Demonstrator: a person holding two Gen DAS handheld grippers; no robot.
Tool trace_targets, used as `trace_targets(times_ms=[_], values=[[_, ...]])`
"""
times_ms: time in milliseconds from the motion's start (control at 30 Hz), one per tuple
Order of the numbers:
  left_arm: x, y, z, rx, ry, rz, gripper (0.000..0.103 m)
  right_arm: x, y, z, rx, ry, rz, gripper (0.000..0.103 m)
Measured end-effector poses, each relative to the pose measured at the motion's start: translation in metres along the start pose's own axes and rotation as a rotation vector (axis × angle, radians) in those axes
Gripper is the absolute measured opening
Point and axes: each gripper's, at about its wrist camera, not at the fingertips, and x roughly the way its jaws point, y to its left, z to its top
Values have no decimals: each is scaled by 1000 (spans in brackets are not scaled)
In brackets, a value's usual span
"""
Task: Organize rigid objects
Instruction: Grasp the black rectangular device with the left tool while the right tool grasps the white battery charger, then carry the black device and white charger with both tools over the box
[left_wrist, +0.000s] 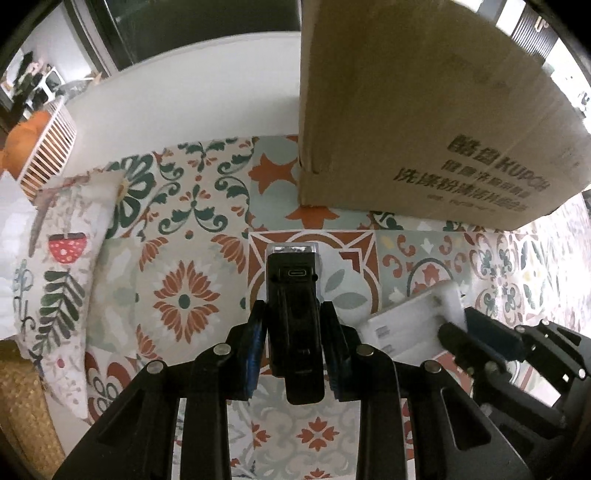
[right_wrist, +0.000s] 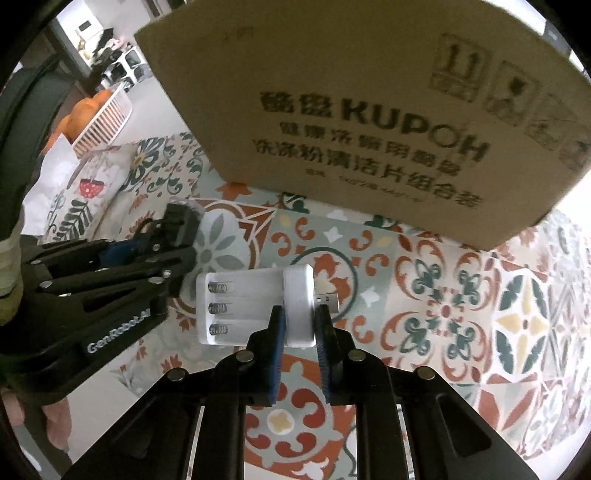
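Two handheld grippers point steeply down over a patterned cloth (left_wrist: 184, 258). The left gripper (left_wrist: 293, 332) is clamped on a black device (left_wrist: 293, 314) with a USB-C port, upright between its jaws. The right gripper (right_wrist: 300, 328) grips a white battery charger (right_wrist: 255, 306) by its thick end. A cardboard box (right_wrist: 369, 110) stands just beyond both.

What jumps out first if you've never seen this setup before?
A big cardboard box with bold dark lettering fills the top, standing on a busy patterned tile-print surface. Nearer, the right gripper pinches a white battery charger with a USB plug, and the left gripper clamps a slim black device.
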Motion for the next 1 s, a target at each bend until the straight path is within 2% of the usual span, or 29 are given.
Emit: trace_targets(times_ms=[333, 833, 1000], values=[[-32, 2, -10, -7, -77, -16, 29, -32, -12, -2, 48, -60, -55, 18], [-103, -6, -10, -24, -210, -74, 29, -110, -7, -7, 64, -238, -115, 17], [-126, -8, -11, -16, -260, -82, 29, -131, -6, -6, 74, -287, -111, 17]])
